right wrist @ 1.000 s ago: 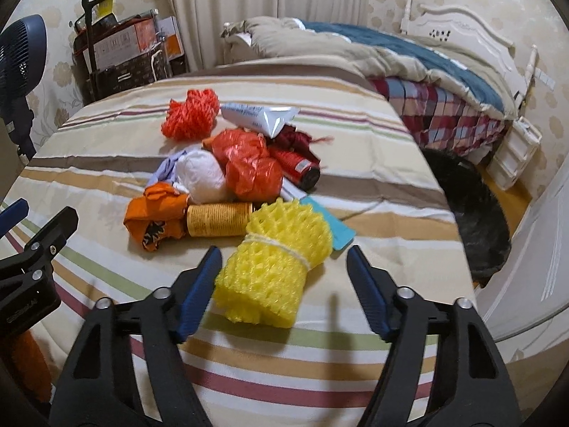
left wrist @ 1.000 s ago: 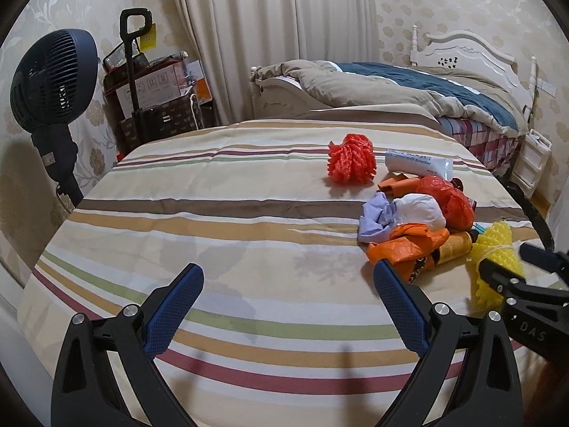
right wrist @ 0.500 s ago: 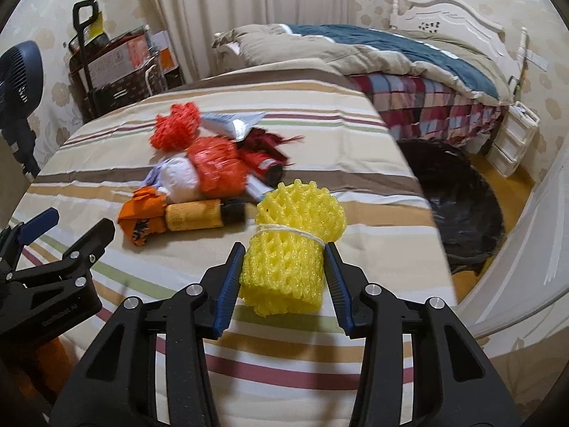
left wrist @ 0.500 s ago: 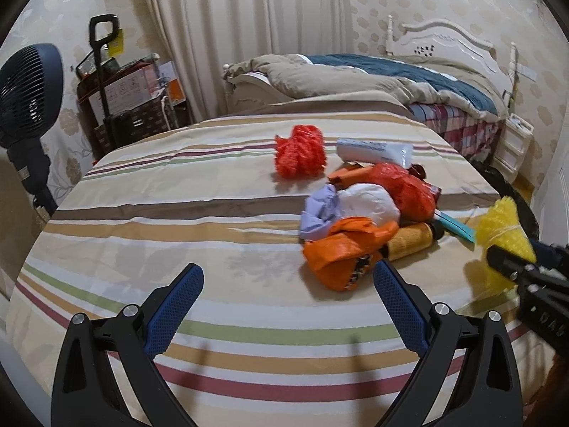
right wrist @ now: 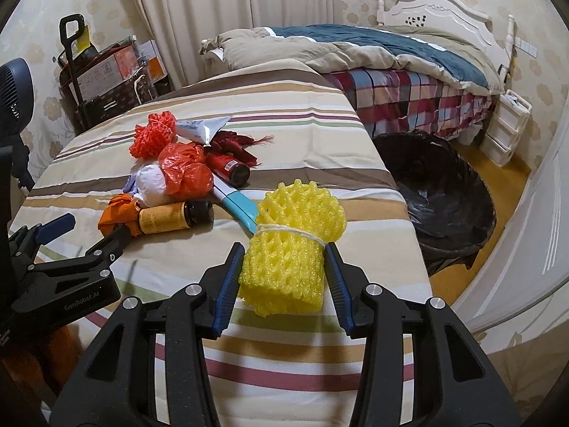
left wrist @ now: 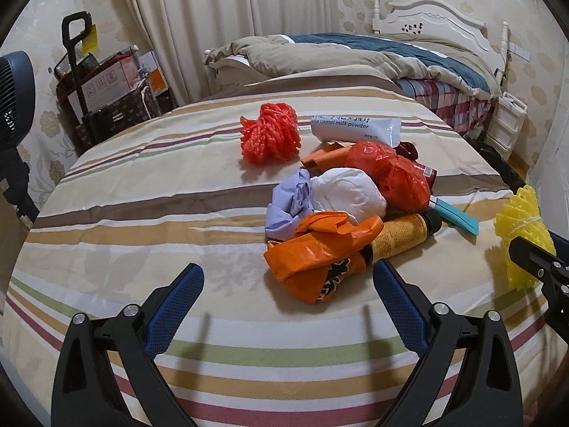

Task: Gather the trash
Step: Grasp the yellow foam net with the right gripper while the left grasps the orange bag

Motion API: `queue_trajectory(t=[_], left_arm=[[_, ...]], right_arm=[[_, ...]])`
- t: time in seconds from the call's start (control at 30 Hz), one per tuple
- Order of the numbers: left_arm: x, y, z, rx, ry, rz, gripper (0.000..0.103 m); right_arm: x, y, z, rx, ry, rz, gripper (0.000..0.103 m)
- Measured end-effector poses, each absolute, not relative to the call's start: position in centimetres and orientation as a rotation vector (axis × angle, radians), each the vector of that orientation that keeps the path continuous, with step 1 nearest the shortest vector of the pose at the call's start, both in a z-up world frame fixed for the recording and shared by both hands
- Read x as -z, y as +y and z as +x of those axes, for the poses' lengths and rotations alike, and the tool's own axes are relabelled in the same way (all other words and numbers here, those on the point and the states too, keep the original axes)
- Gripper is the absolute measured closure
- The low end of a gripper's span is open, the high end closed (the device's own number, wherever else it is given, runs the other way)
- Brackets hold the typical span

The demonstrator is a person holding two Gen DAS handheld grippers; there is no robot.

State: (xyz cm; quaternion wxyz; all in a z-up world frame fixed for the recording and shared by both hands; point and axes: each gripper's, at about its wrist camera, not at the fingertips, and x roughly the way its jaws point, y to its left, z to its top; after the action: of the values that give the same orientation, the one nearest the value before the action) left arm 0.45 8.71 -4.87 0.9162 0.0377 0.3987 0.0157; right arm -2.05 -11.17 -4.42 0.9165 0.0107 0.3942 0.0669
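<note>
My right gripper (right wrist: 282,272) is shut on a yellow foam net (right wrist: 290,249) and holds it above the striped bed; the net also shows at the right edge of the left wrist view (left wrist: 522,231). My left gripper (left wrist: 286,299) is open and empty, just short of an orange plastic bag (left wrist: 320,252) at the near end of a trash pile. The pile holds a yellow bottle (left wrist: 402,233), a white wad (left wrist: 346,194), a red-orange bag (left wrist: 398,178), a white tube (left wrist: 355,128) and a red foam net (left wrist: 270,131). A black-lined trash bin (right wrist: 441,192) stands on the floor right of the bed.
The striped bed (left wrist: 142,195) carries the pile. A second bed with a quilt (right wrist: 355,46) lies behind. A fan (left wrist: 14,106) and a cart of boxes (left wrist: 106,85) stand at the left. White drawers (right wrist: 508,124) sit beyond the bin.
My right gripper closed on the yellow foam net, lifted it and moved it right toward the bin side. My left gripper moved closer to the trash pile, staying open.
</note>
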Motion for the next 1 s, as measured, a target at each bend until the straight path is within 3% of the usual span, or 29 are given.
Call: queue_trajectory(t=[0.07, 0.17, 0.27, 0.9, 0.93, 1.0], left_arm=[[5.1, 8.7, 0.5, -0.015, 0.831, 0.076, 0.034], [5.6, 8.7, 0.7, 0.040, 0.862, 0.050, 0.051], [5.5, 8.8, 0.5, 0.048, 0.856, 0.045, 0.057], [4.9, 9.3, -1.2, 0.055, 0.831, 0.035, 0.062], [4.9, 9.3, -1.2, 0.047, 0.827, 0.035, 0.060], [4.6, 9.2, -1.1, 0.037, 0.813, 0.041, 0.046]], right_arm=[[4.6, -11.3, -2.0, -0.139, 0.814, 0.027, 0.058], [4.8, -11.4, -1.9, -0.141, 0.818, 0.032, 0.058], [5.0, -11.5, -1.9, -0.141, 0.822, 0.036, 0.058], [4.8, -11.8, -2.3, -0.142, 0.816, 0.034, 0.058], [4.8, -11.8, -2.3, -0.142, 0.816, 0.033, 0.058], [4.8, -11.7, -2.3, -0.142, 0.816, 0.034, 0.058]])
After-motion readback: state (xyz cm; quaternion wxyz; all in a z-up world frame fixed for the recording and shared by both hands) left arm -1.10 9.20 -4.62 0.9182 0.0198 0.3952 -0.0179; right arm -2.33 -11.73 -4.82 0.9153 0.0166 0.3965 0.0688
